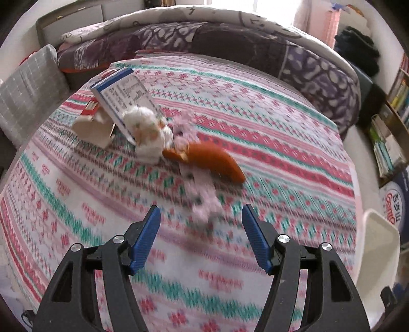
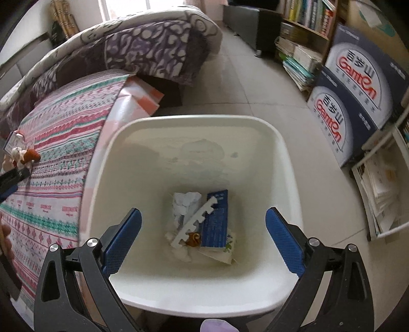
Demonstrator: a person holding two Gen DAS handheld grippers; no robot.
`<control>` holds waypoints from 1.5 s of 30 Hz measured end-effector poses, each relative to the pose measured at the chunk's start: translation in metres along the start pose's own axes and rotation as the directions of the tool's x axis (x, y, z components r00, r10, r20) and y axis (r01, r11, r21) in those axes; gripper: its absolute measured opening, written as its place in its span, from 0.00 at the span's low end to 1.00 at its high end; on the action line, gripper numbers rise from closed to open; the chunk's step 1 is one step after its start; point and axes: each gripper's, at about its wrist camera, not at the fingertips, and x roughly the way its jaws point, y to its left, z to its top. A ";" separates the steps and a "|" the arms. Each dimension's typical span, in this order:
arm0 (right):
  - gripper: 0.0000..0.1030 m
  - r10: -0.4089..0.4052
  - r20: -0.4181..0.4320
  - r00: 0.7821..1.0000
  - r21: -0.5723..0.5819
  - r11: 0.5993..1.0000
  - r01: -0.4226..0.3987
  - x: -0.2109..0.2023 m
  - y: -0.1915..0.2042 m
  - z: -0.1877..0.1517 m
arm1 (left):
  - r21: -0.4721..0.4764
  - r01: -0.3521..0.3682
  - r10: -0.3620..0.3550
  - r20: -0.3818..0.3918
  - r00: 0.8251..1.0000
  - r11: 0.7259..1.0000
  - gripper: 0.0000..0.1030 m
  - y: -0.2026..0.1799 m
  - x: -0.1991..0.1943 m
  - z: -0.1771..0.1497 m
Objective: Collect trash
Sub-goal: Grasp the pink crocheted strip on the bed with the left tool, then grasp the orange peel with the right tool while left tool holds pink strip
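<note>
Trash lies in a heap on the patterned bed sheet (image 1: 281,158): a blue-and-white box (image 1: 122,102), torn cardboard (image 1: 94,127), a crumpled tissue (image 1: 148,132), an orange peel (image 1: 212,161) and a pale paper strip (image 1: 202,194). My left gripper (image 1: 202,217) hovers open just short of the strip's near end, with its pads touching nothing. My right gripper (image 2: 203,212) stands open and empty above the white bin (image 2: 194,122). At the bin's bottom lie a blue box (image 2: 216,219), a white foam piece (image 2: 194,222) and crumpled paper (image 2: 184,204).
A purple quilt (image 1: 319,71) is bunched along the far side of the bed. The bin stands on the tiled floor (image 2: 242,84) beside the bed edge. Dark printed cartons (image 2: 358,84) and bookshelves (image 2: 306,15) line the right wall. A hand (image 2: 5,237) shows at the left edge.
</note>
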 end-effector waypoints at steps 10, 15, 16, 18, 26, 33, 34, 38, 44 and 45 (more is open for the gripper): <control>0.91 0.051 0.014 0.999 -0.109 0.993 -0.049 0.000 0.062 0.022 | 0.066 0.049 -0.050 0.012 0.999 0.997 0.37 0.003 0.027 0.017; 0.91 0.093 0.022 0.995 -0.168 0.982 -0.088 0.001 0.101 0.027 | 0.096 0.122 -0.124 0.021 0.992 0.988 0.25 0.020 0.015 0.001; 0.91 0.105 0.023 0.994 -0.180 0.979 -0.099 0.002 0.109 0.027 | 0.110 0.133 -0.136 0.023 0.990 0.985 0.25 0.024 0.011 -0.006; 0.91 0.122 0.024 0.992 -0.213 0.970 -0.114 0.002 0.129 0.026 | 0.135 0.149 -0.154 0.027 0.988 0.980 0.25 0.032 0.003 -0.019; 0.91 0.277 0.016 0.961 -0.398 0.883 -0.248 -0.002 0.216 0.006 | 0.160 0.194 -0.199 0.017 0.980 0.968 0.25 0.075 -0.032 -0.073; 0.89 0.453 -0.063 0.889 -0.582 0.707 -0.402 -0.015 0.282 -0.018 | 0.155 0.201 -0.206 0.015 0.978 0.967 0.25 0.114 -0.053 -0.105; 0.89 0.472 -0.088 0.877 -0.598 0.679 -0.426 -0.016 0.288 -0.021 | 0.156 0.207 -0.212 0.015 0.977 0.966 0.25 0.120 -0.054 -0.108; 0.80 0.517 -0.234 0.823 -0.656 0.541 -0.526 -0.014 0.312 -0.037 | 0.169 0.232 -0.238 0.010 0.971 0.958 0.25 0.132 -0.057 -0.112; 0.70 0.492 -0.351 0.797 -0.706 0.419 -0.570 -0.009 0.325 -0.047 | 0.183 0.275 -0.279 -0.001 0.960 0.944 0.25 0.147 -0.060 -0.116; 0.68 0.498 -0.366 0.786 -0.696 0.414 -0.587 -0.008 0.326 -0.046 | 0.185 0.281 -0.286 -0.003 0.958 0.942 0.25 0.149 -0.060 -0.117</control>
